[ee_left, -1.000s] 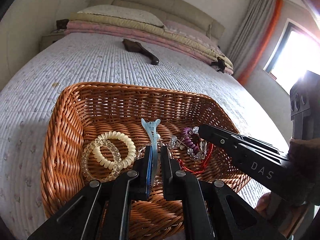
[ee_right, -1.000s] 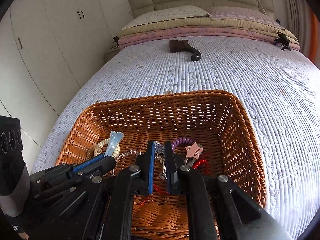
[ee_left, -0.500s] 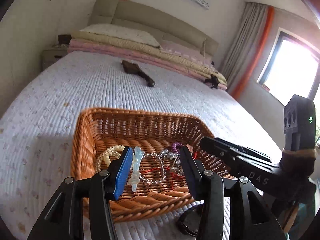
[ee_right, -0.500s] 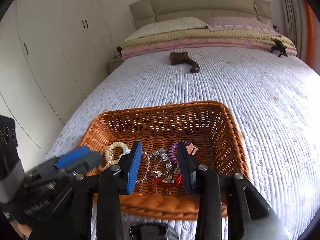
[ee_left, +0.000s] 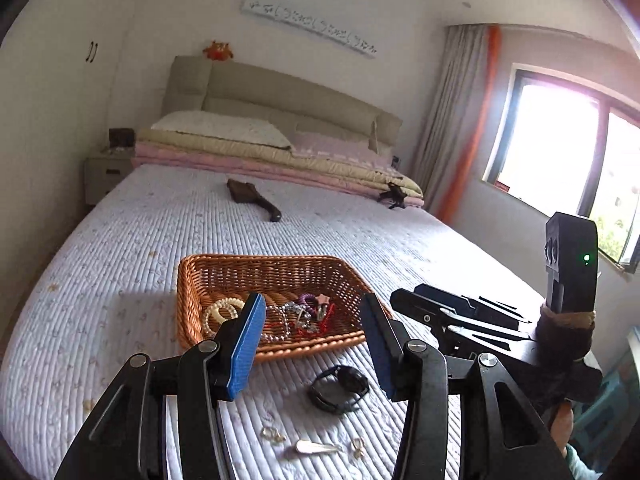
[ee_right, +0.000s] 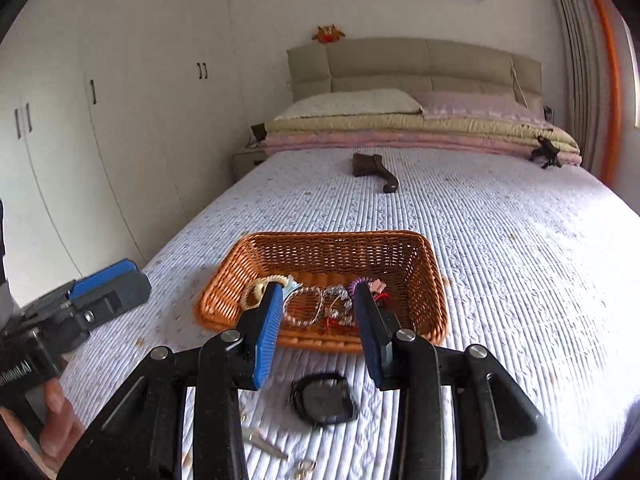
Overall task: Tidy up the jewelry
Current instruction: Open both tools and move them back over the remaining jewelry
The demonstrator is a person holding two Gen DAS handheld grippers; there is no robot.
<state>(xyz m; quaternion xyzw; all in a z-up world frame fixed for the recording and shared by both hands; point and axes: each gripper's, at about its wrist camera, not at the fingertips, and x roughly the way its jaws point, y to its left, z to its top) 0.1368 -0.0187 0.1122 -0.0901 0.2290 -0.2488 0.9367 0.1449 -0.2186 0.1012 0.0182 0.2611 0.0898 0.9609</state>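
Observation:
A wicker basket (ee_left: 224,270) (ee_right: 424,276) sits on the quilted bed and holds bracelets, a cream coil hair tie (ee_left: 219,314), a light blue clip (ee_right: 291,283), a purple coil tie and red cord. My left gripper (ee_left: 314,344) is open and empty, above the bed just in front of the basket. My right gripper (ee_right: 316,336) is open and empty too, to its right at the same distance. A black watch (ee_left: 339,388) (ee_right: 325,398) lies on the quilt below both grippers. A silver hair clip (ee_left: 318,447) (ee_right: 264,444) and small earrings (ee_left: 273,435) lie nearer me.
A dark wooden brush (ee_left: 256,200) (ee_right: 374,170) lies mid-bed. Folded quilts and pillows (ee_right: 400,128) are stacked at the headboard, with a black clip (ee_right: 545,152) at their right end. Wardrobe doors (ee_right: 100,140) stand left, a window (ee_left: 568,168) right.
Both grippers opened, let go of the blue clip and the jewelry in the basket, and pulled back and up. The watch, silver clip and earrings on the quilt came into view.

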